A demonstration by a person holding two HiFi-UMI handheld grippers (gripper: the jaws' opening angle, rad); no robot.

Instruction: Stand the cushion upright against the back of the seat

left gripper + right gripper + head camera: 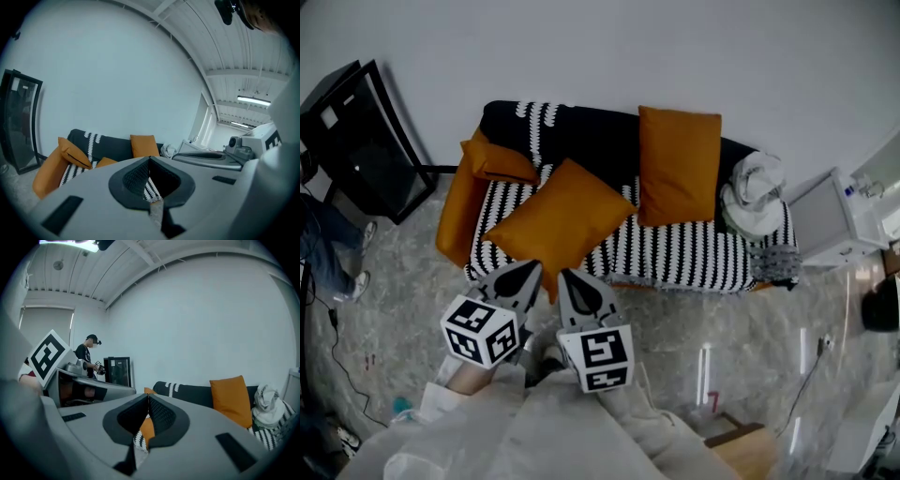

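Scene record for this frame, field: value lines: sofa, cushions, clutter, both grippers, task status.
sofa: black-and-white striped sofa, ahead of both grippers
target cushion: large orange square cushion, lying tilted on the seat, not upright against the backrest
clutter: crumpled white cloth at one end of the seat
other cushions: orange cushion upright against the backrest; smaller orange cushion at the end opposite the cloth
left gripper: shut, empty, at the target cushion's near corner
right gripper: shut, empty, beside the left gripper
task status: not yet done

cushion (pixel 560 217): orange | sofa (pixel 675 253): black-and-white stripes | floor (pixel 398 314): grey marbled
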